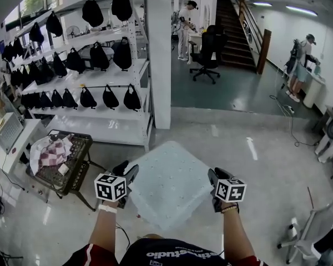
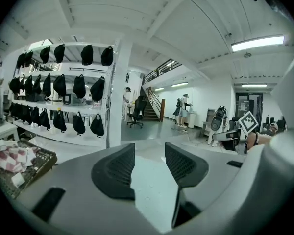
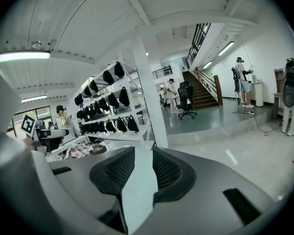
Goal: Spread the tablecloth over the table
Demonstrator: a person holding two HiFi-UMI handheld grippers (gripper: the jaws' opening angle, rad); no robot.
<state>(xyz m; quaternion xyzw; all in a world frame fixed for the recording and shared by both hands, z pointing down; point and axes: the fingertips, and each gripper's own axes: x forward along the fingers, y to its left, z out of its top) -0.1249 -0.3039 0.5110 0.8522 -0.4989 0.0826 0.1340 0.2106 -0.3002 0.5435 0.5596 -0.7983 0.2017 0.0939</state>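
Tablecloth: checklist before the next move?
1. Right hand-held gripper shut on tablecloth: ok.
2. Left hand-held gripper grip: cannot tell; jaws apart, cloth between them.
3. Cloth aloft, spanning both grippers: ok.
4. Table under the cloth: cannot tell; none in view.
5. Wire basket apart from the cloth: ok.

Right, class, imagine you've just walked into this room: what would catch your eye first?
The pale dotted tablecloth, held up flat at the bottom centre of the head view between the left gripper and the right gripper. Next, the white shelves hung with rows of black bags at upper left, and the wire basket holding a checked cloth below them.
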